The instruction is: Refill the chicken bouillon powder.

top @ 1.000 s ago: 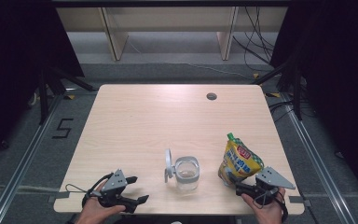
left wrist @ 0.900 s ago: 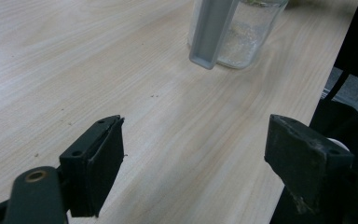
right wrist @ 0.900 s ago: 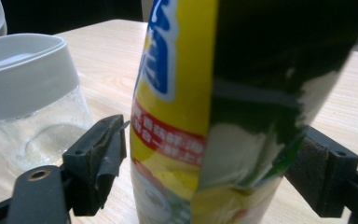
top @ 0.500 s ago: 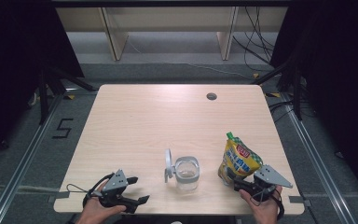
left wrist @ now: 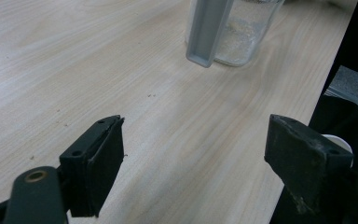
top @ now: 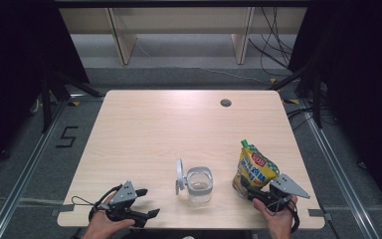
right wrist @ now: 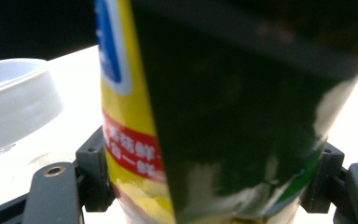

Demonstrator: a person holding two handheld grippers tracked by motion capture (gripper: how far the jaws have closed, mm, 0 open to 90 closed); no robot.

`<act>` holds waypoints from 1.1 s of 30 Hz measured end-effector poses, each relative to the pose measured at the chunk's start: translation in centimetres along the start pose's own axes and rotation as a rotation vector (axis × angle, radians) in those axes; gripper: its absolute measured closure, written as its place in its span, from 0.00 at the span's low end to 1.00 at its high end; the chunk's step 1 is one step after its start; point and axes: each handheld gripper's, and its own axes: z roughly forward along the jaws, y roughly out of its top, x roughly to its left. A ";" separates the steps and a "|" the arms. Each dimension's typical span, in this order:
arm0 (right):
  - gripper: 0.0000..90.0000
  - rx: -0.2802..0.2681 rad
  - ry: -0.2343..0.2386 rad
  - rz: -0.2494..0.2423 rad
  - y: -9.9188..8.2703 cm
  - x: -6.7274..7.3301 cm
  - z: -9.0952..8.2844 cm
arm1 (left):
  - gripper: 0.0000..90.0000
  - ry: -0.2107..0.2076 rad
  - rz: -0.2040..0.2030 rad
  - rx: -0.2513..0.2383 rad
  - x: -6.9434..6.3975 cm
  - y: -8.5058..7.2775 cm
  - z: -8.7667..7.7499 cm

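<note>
A yellow spouted pouch [top: 255, 169] stands upright near the table's front right. My right gripper [top: 252, 193] is at its foot. In the right gripper view the pouch [right wrist: 135, 116] fills the gap and both pads press its sides. These jaws have just been closing with the pouch between them. A clear glass jar [top: 199, 184] stands at front centre, its hinged grey lid [top: 179, 175] flipped open to the left. My left gripper [top: 148, 202] lies at the front left, open and holding nothing. Its own view [left wrist: 196, 158] looks at the jar [left wrist: 247, 32] and lid [left wrist: 207, 30].
The light wooden table [top: 179, 124] has a round cable hole [top: 225, 103] at the back right. The front edge runs close under both hands. Wooden shelf legs and cables stand on the floor behind the table.
The right gripper has edged slightly in against the foot of the pouch. The left hand, the jar and the pouch have stayed where they were.
</note>
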 end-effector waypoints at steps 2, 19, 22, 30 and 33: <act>0.29 -0.001 0.011 0.014 0.0 0.0 0.0 | 0.21 -0.008 -0.011 -0.011 -0.1 0.0 0.1; 0.44 0.059 -0.016 0.090 1.0 0.9 0.2 | 0.21 -0.008 -0.006 -0.009 -0.2 0.2 0.2; 0.44 0.052 -0.018 0.001 1.3 0.6 0.1 | 0.21 -0.017 -0.001 -0.013 -0.2 0.1 0.2; 0.49 0.049 0.032 -0.018 2.0 1.3 -0.4 | 0.21 -0.005 0.002 -0.014 -0.2 0.2 0.0; 0.49 0.060 0.030 0.000 2.2 1.6 -0.9 | 0.21 -0.004 0.006 -0.016 -0.1 0.2 0.0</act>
